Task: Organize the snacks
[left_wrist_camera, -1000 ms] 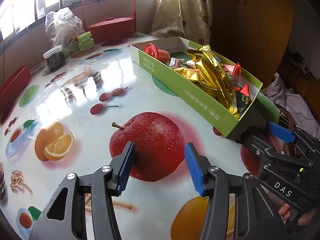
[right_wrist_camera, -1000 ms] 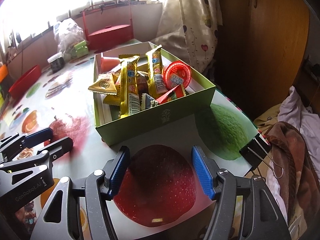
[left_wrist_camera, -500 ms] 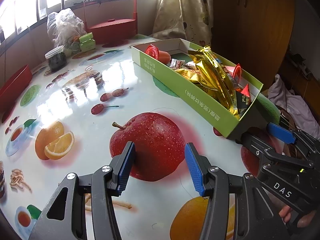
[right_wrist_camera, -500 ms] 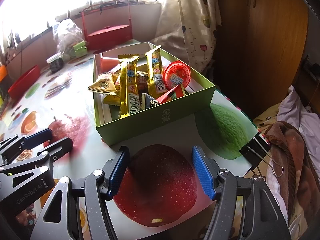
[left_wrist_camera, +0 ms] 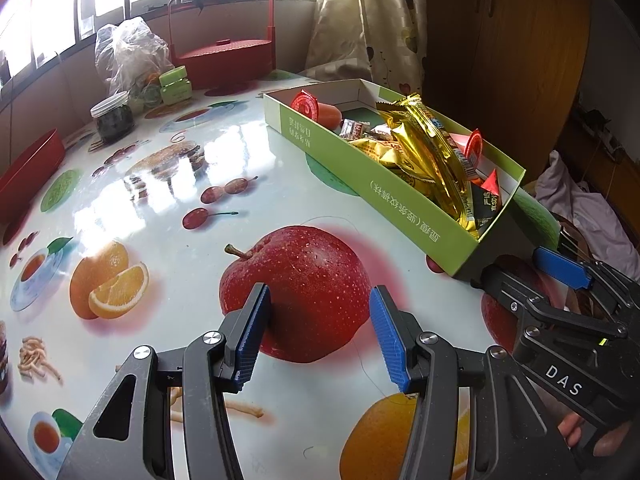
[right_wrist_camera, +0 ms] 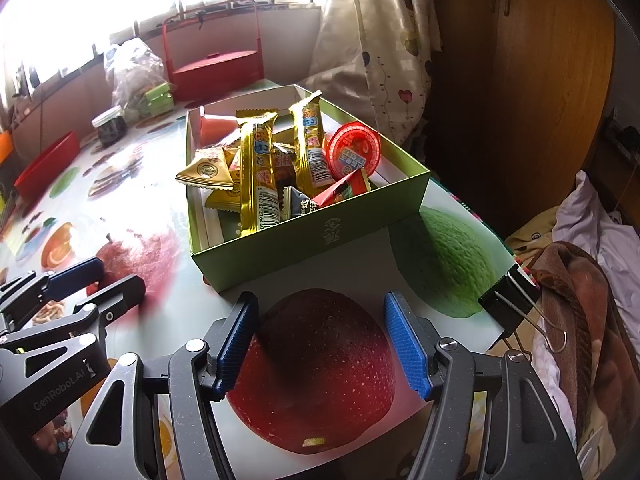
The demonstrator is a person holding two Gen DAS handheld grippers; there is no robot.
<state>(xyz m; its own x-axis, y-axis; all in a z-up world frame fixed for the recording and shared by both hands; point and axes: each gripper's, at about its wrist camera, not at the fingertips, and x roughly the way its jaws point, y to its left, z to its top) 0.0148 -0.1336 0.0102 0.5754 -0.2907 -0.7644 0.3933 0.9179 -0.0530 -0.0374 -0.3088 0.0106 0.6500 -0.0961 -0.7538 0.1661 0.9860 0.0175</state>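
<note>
A green cardboard box stands on the fruit-print table and holds the snacks: gold wrapped bars, gold triangular packets, a red jelly cup and an orange cone-shaped cup. The box also shows in the left wrist view. My right gripper is open and empty, just in front of the box's near wall. My left gripper is open and empty over the printed apple, left of the box. Each gripper shows in the other's view: the right one, the left one.
A red handled basket, a clear plastic bag, a green jar and a dark jar stand at the table's far side. A red tray sits far left. A black binder clip grips the table's right edge.
</note>
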